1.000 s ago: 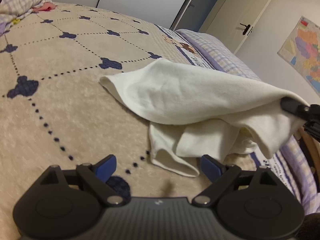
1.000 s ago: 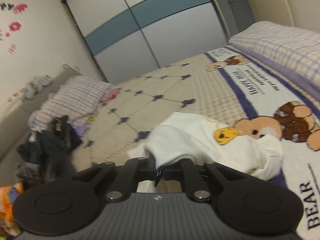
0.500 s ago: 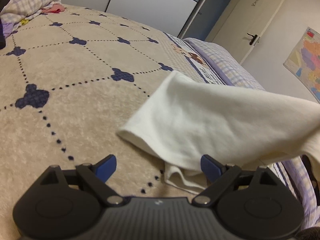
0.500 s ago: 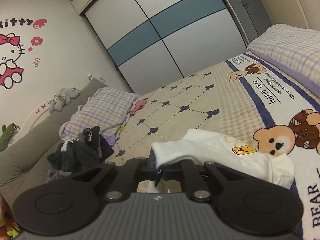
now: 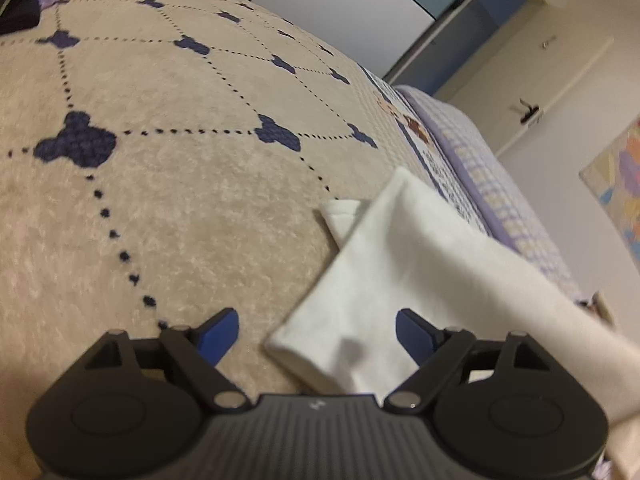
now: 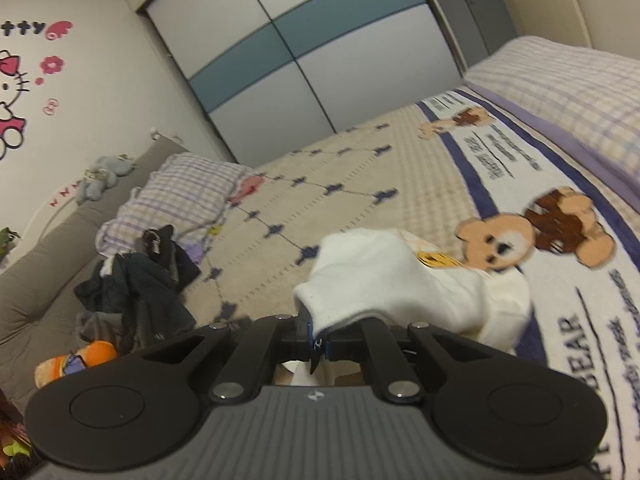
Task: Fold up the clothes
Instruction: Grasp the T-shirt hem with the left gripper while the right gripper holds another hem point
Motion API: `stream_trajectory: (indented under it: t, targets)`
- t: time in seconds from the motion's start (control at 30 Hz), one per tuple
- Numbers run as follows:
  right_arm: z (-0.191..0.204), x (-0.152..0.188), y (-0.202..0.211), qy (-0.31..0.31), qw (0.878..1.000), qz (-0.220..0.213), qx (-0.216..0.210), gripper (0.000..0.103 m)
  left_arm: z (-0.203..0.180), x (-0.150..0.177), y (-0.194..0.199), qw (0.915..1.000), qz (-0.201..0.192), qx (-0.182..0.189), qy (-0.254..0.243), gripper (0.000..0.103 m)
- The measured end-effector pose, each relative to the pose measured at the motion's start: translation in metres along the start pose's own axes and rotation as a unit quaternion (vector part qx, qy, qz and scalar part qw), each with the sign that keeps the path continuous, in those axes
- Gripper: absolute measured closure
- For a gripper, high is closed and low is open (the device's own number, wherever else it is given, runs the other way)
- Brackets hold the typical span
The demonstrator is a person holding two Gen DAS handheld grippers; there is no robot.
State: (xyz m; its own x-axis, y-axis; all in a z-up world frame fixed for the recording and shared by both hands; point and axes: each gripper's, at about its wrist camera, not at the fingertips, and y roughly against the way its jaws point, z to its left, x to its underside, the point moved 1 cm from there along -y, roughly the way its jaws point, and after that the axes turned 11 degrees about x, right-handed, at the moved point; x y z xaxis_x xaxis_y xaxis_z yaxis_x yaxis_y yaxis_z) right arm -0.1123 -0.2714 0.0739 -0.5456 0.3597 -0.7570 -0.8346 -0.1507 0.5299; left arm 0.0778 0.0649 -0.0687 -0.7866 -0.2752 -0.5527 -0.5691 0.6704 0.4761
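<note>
A white garment (image 5: pixel 404 272) with a small yellow print (image 6: pixel 434 259) lies on the bed blanket. My right gripper (image 6: pixel 318 338) is shut on an edge of the garment (image 6: pixel 384 280) and holds it lifted above the blanket. My left gripper (image 5: pixel 318 330) is open, its blue-padded fingers either side of a lifted fold of the same garment, not closed on it. The garment's lower end is hidden behind the left gripper body.
The beige blanket (image 5: pixel 160 168) with dark blue clover marks covers the bed. A bear print (image 6: pixel 532 228) lies right of the garment. A pile of dark clothes (image 6: pixel 140 280) and a checked pillow (image 6: pixel 180 196) sit at the left. A wardrobe (image 6: pixel 320 60) stands behind.
My right gripper has pulled the garment up and toward the left gripper. The fold now lies between the left gripper's open fingers. The left view has shifted closer to the blanket.
</note>
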Motion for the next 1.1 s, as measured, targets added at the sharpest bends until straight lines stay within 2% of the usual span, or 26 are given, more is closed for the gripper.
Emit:
stream_trajectory:
  t: [0.13, 0.2, 0.27, 0.3, 0.37, 0.4, 0.47, 0.6, 0.73, 0.83, 1.1]
  targets:
    - [-0.007, 0.009, 0.001, -0.001, 1.0, 0.006, 0.019, 0.097, 0.003, 0.002, -0.003, 1.0, -0.004, -0.004, 0.006, 0.045]
    - [-0.01, 0.014, -0.001, -0.001, 0.999, 0.008, 0.032, 0.097, 0.002, 0.003, -0.004, 0.9999, -0.002, -0.011, -0.001, 0.051]
    - [-0.011, 0.019, -0.003, -0.002, 0.999, 0.011, 0.04, 0.097, 0.0, 0.004, -0.006, 0.9999, 0.005, -0.007, -0.006, 0.062]
    - [-0.012, 0.021, -0.005, -0.004, 0.999, 0.013, 0.042, 0.097, 0.0, 0.005, -0.007, 0.9999, 0.009, -0.004, -0.003, 0.063]
    - [-0.014, 0.025, -0.008, -0.01, 0.999, 0.016, 0.047, 0.097, -0.001, 0.006, -0.009, 0.9999, 0.015, 0.003, 0.002, 0.076]
    - [-0.014, 0.028, -0.009, -0.012, 0.998, 0.017, 0.051, 0.097, -0.001, 0.007, -0.009, 0.9999, 0.017, 0.001, 0.003, 0.088]
    - [-0.015, 0.032, -0.012, -0.012, 0.998, 0.018, 0.063, 0.097, -0.003, 0.009, -0.008, 0.9998, 0.017, -0.001, 0.004, 0.095]
    - [-0.015, 0.037, -0.017, -0.005, 0.995, 0.017, 0.097, 0.097, -0.016, 0.011, 0.004, 0.9997, 0.009, -0.016, -0.018, 0.096]
    - [-0.02, 0.043, -0.023, -0.01, 0.993, 0.022, 0.117, 0.097, -0.034, 0.014, 0.025, 0.9958, 0.012, -0.054, -0.073, 0.096]
    - [-0.027, 0.049, -0.03, -0.024, 0.992, 0.032, 0.116, 0.097, -0.039, 0.017, 0.043, 0.9919, 0.012, -0.069, -0.106, 0.096]
    - [-0.03, 0.07, -0.049, -0.032, 0.991, 0.067, 0.113, 0.097, -0.031, 0.028, 0.089, 0.9869, 0.015, -0.089, -0.134, 0.096]
